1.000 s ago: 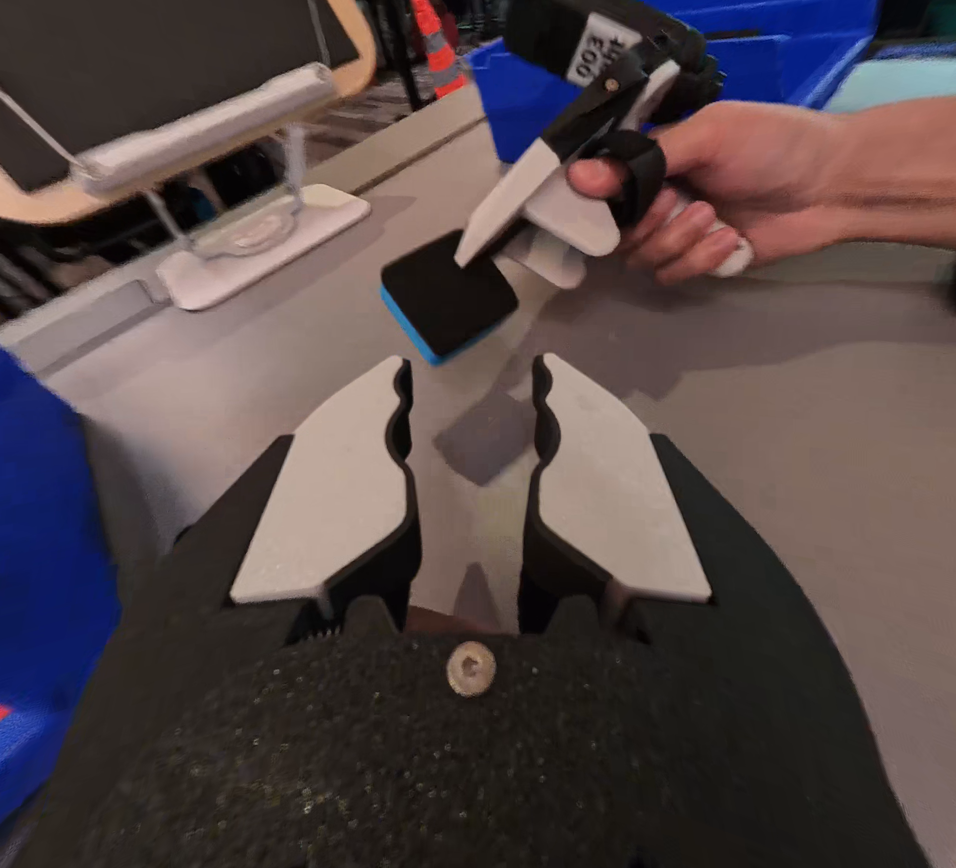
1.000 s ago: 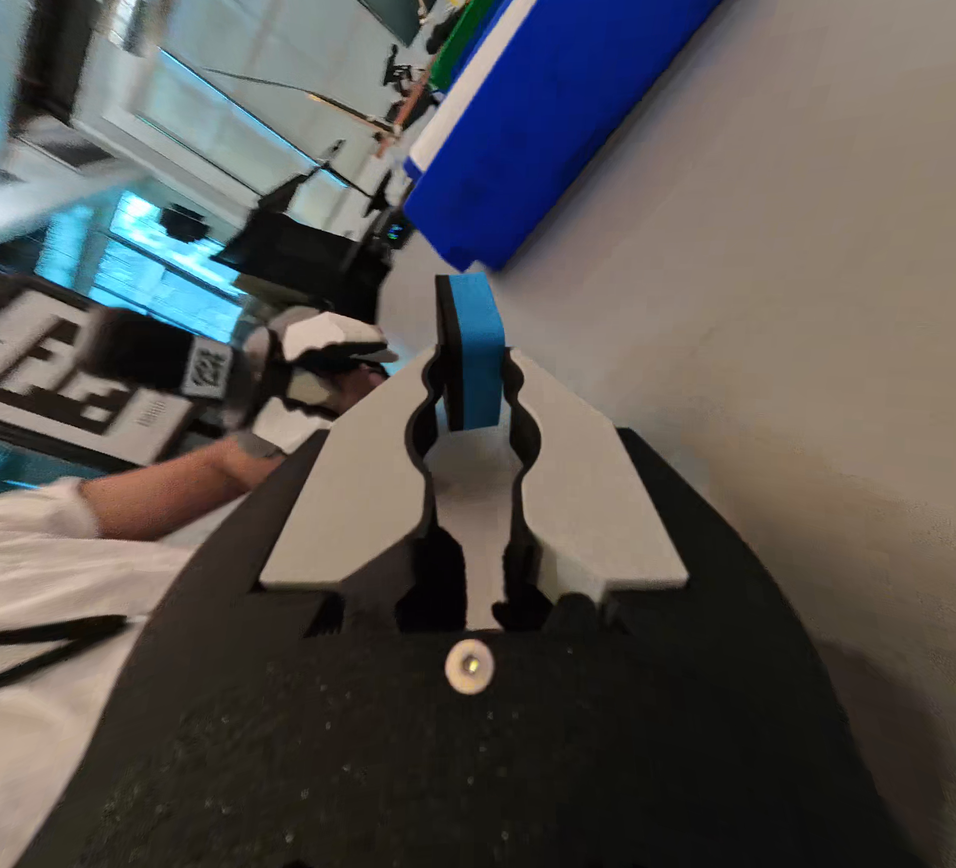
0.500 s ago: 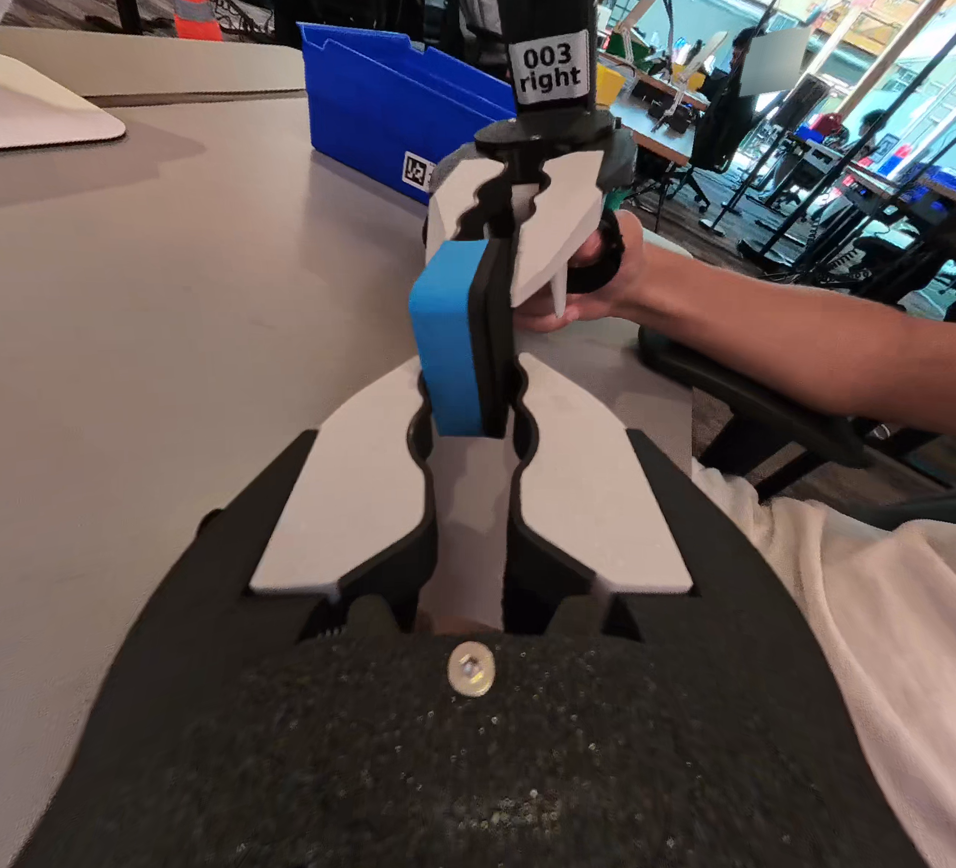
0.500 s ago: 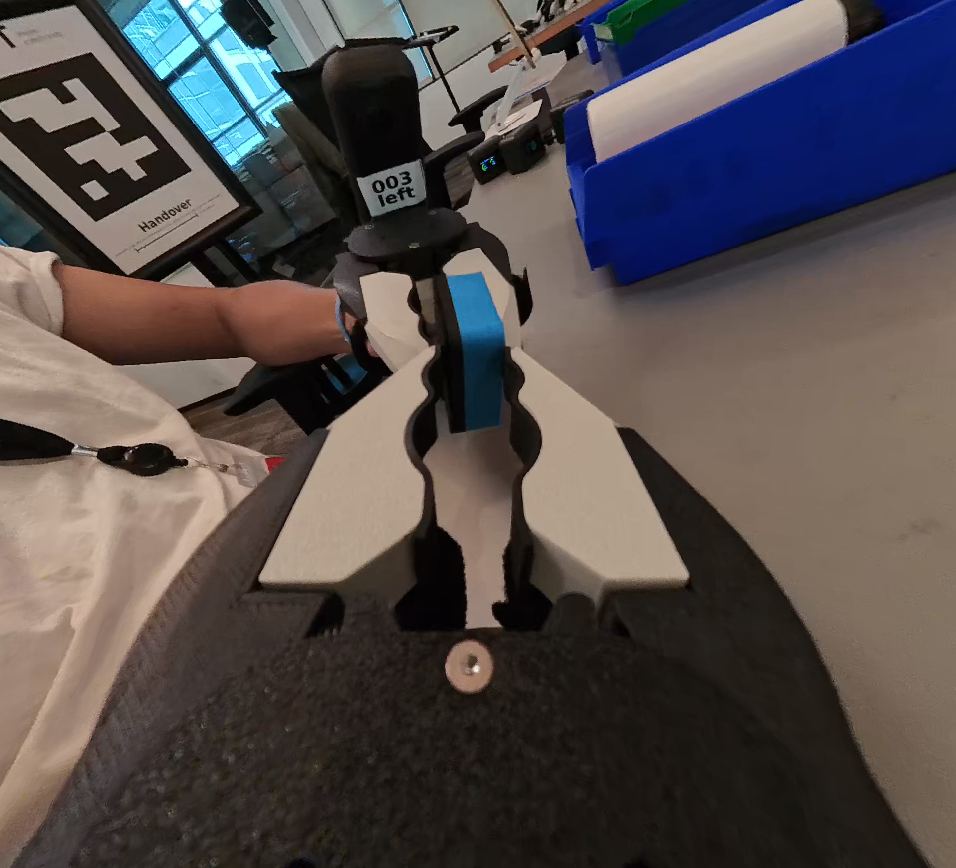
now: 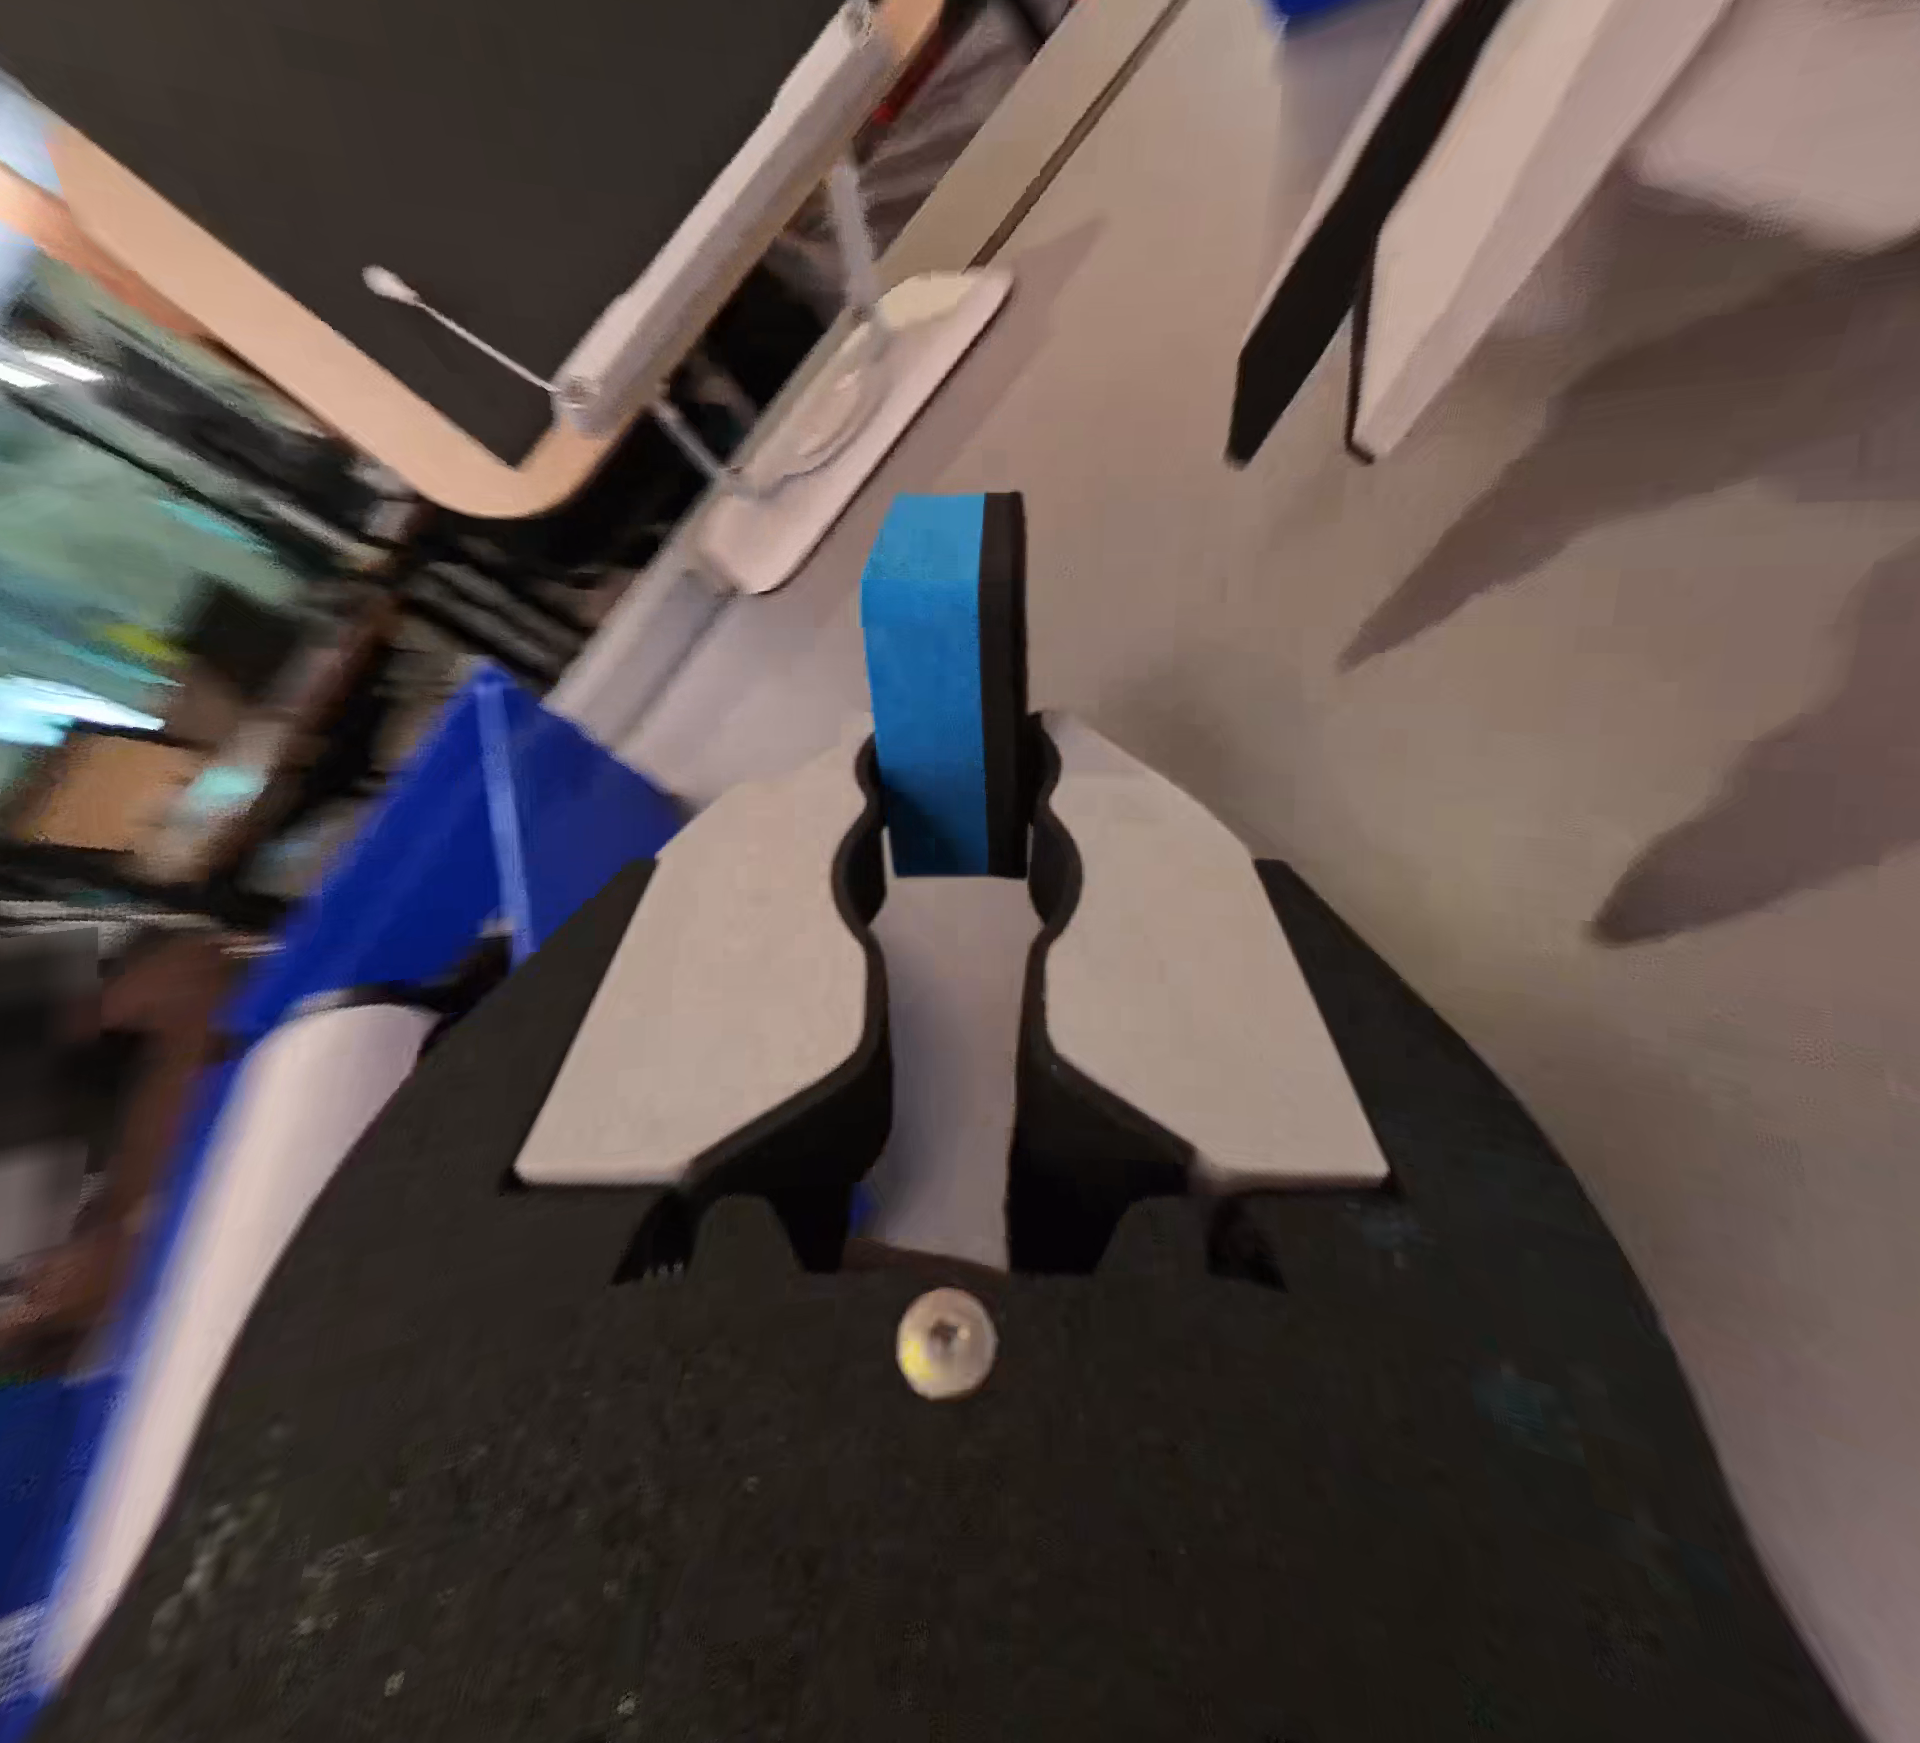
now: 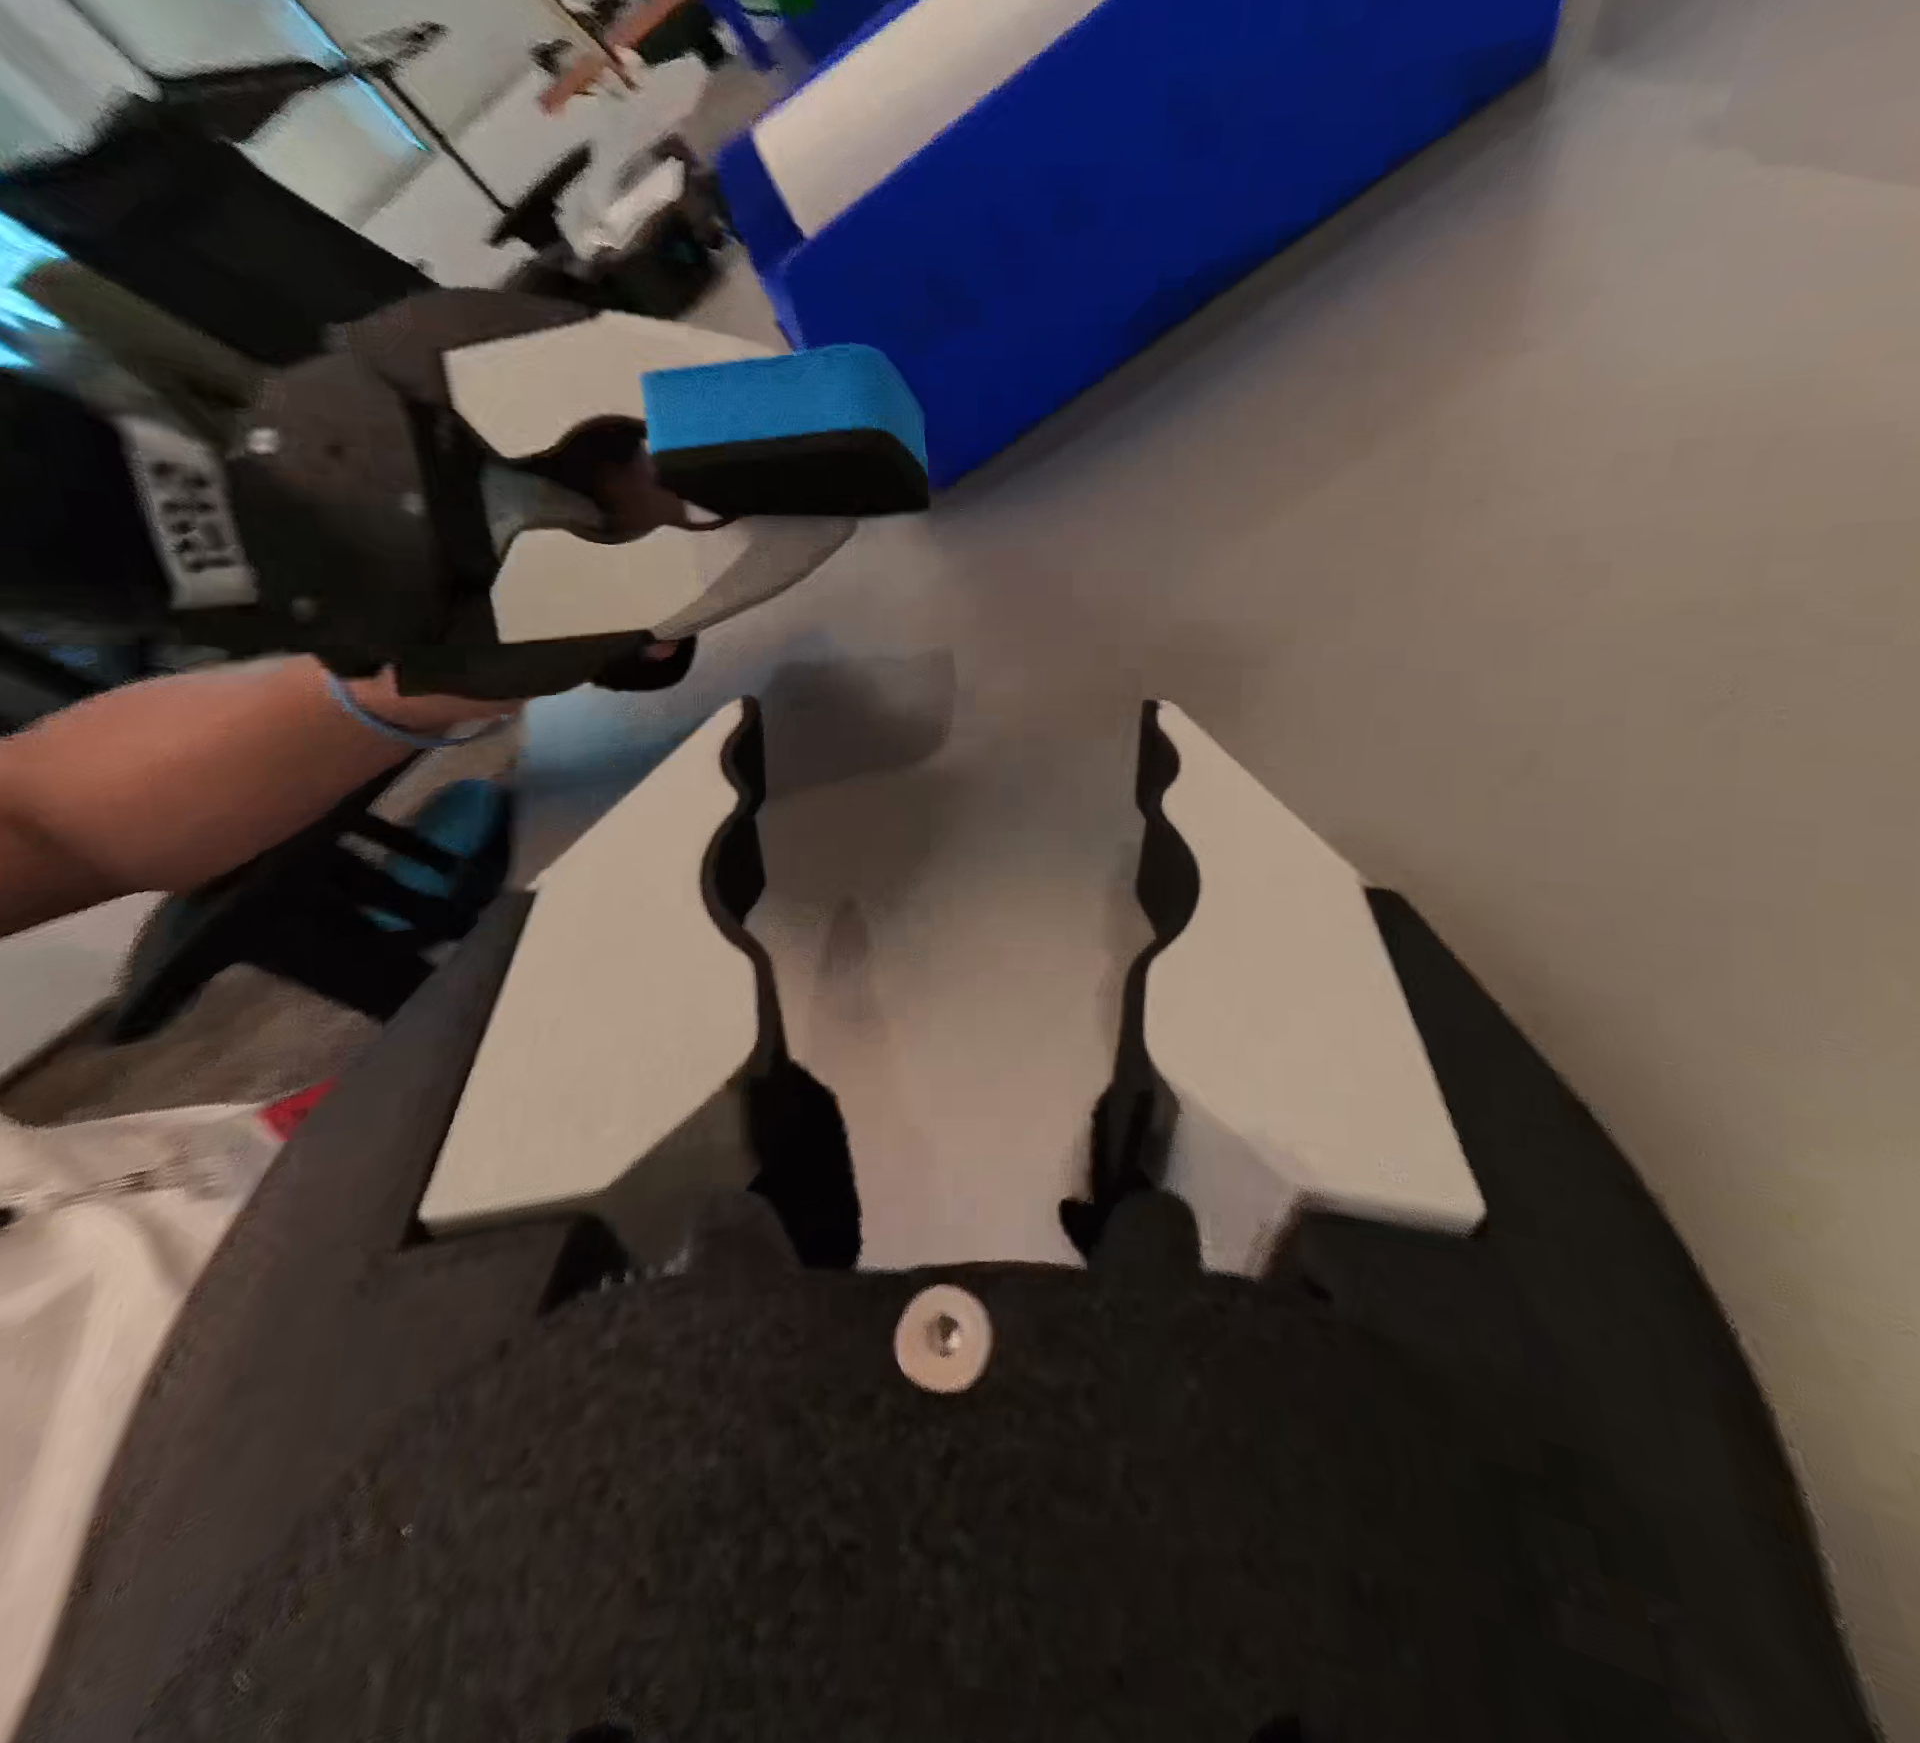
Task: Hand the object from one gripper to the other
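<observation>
A small blue and black foam eraser block [image 5: 940, 685] stands upright between the tips of my left gripper [image 5: 951, 758], which is shut on it above the grey table. In the right wrist view the same block [image 6: 790, 431] sticks out of the left gripper [image 6: 727, 457], held flat at the upper left. My right gripper [image 6: 948, 737] is open and empty, a little below and to the right of the block. In the left wrist view the right gripper's fingers [image 5: 1475, 135] show blurred at the upper right.
A blue bin [image 6: 1195, 239] holding a white roll [image 6: 966, 41] stands on the grey table [image 6: 1507, 654]. A tilted board on a white stand [image 5: 852, 436] is at the back left. A blue bin [image 5: 447, 862] lies close at the left. A person's forearm [image 6: 156, 789] is at the left. Left tips to right tips: about 8 cm.
Both grippers held the block half a second ago. My right gripper has opened and let go. The left gripper has pulled away with the block, which it now holds alone.
</observation>
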`<action>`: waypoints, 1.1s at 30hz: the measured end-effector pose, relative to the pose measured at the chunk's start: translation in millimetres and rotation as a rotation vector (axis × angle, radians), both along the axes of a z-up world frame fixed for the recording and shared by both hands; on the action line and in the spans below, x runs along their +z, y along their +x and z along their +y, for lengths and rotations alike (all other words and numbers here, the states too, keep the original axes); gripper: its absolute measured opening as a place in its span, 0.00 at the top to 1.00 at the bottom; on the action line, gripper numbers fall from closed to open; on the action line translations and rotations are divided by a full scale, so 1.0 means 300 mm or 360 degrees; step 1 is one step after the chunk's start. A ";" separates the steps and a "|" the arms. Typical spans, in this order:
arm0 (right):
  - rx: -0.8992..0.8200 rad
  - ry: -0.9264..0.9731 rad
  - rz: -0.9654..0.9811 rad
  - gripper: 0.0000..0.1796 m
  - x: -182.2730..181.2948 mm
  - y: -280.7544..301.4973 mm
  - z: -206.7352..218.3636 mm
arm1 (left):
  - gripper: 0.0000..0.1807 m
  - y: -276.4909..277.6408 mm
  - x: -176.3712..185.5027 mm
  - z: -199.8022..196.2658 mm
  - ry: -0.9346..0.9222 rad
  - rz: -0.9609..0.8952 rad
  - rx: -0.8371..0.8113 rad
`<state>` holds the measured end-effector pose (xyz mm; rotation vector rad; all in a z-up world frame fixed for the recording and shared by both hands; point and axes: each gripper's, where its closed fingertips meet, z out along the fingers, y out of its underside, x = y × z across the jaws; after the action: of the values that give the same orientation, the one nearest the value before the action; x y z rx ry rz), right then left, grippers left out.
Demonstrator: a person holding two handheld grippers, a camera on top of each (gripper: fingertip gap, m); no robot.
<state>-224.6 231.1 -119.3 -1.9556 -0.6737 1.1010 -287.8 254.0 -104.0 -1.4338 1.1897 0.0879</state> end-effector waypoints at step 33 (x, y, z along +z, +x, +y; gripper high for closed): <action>-0.0093 0.2010 -0.1527 0.71 0.098 -0.048 -0.033 | 0.61 0.107 0.009 -0.108 -0.1118 -0.0860 -0.0307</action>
<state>-239.1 221.3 -89.9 -1.1848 -1.3381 -0.4354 -255.8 221.5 -101.4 -1.7679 0.9225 -0.8764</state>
